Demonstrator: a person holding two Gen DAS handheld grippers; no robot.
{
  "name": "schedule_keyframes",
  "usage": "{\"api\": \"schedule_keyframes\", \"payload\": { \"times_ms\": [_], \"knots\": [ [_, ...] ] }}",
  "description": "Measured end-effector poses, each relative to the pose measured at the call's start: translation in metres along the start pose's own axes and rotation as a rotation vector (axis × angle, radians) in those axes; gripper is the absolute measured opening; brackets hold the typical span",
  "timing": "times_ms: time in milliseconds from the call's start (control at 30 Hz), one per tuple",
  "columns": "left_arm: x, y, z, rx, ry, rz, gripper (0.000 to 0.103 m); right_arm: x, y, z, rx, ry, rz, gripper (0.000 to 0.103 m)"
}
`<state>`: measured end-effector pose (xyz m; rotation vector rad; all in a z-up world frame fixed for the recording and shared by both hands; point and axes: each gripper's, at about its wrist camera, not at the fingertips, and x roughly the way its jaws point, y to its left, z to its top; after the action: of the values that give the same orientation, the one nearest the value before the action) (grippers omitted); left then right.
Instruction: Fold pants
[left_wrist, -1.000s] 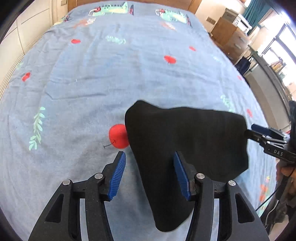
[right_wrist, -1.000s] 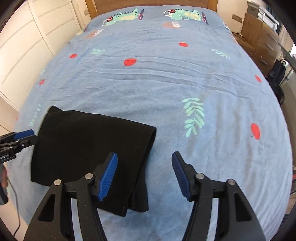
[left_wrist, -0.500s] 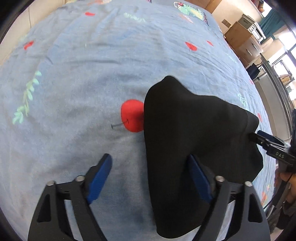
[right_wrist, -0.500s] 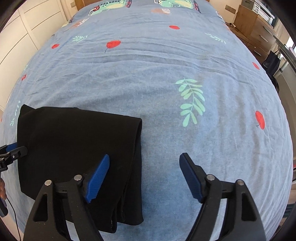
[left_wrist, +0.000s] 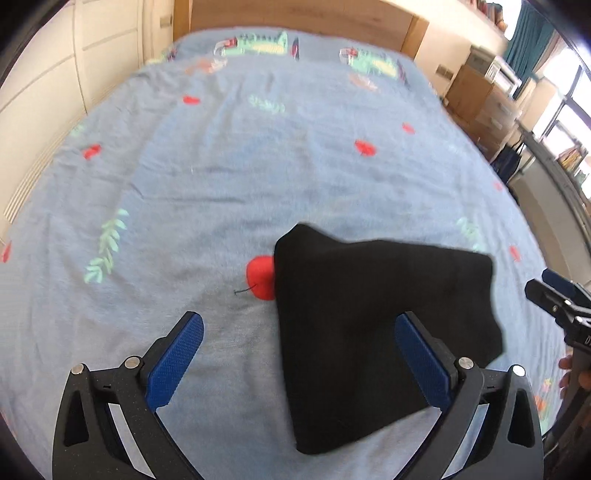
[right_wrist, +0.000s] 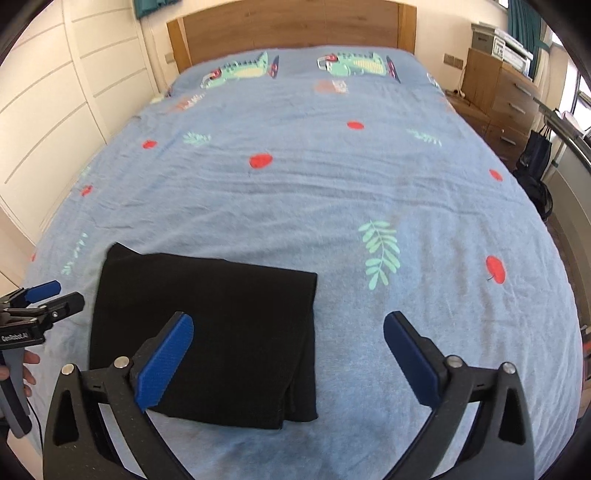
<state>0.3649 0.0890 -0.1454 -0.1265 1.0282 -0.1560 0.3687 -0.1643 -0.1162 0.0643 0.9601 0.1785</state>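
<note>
The black pants (right_wrist: 218, 332) lie folded into a flat rectangle on the blue bedspread (right_wrist: 332, 192), near the bed's front edge. They also show in the left wrist view (left_wrist: 369, 325). My left gripper (left_wrist: 299, 354) is open and empty, raised above the pants' left part. My right gripper (right_wrist: 288, 350) is open and empty, raised above the pants' right edge. Each gripper shows at the side of the other's view, apart from the cloth.
The bedspread has red apples (left_wrist: 260, 277) and green leaf prints (right_wrist: 382, 251). A wooden headboard (right_wrist: 295, 33) stands at the far end. White wardrobe doors (right_wrist: 55, 110) are on the left, wooden drawers (right_wrist: 506, 92) on the right.
Both grippers have opened wider and pulled up and back from the pants. The pants lie still on the bed.
</note>
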Motion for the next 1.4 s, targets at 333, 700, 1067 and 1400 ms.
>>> {"api": "schedule_keyframes", "payload": {
  "times_ms": [333,700,1067,1400],
  "knots": [
    [-0.067,-0.059,-0.034,0.042,-0.070,-0.002,0.102,-0.092,0.035,-0.031,0.027,-0.137,-0.009,0.103],
    [-0.096,-0.075,-0.063,0.018,-0.094,-0.027,0.102,-0.123,0.048,-0.074,0.012,-0.135,-0.048,0.103],
    [-0.094,-0.074,-0.068,0.013,-0.091,-0.025,0.102,-0.120,0.059,-0.079,-0.002,-0.121,-0.043,0.103],
    [-0.098,-0.075,-0.070,0.026,-0.096,-0.003,0.102,-0.123,0.067,-0.079,-0.022,-0.124,-0.061,0.103]
  ]
}}
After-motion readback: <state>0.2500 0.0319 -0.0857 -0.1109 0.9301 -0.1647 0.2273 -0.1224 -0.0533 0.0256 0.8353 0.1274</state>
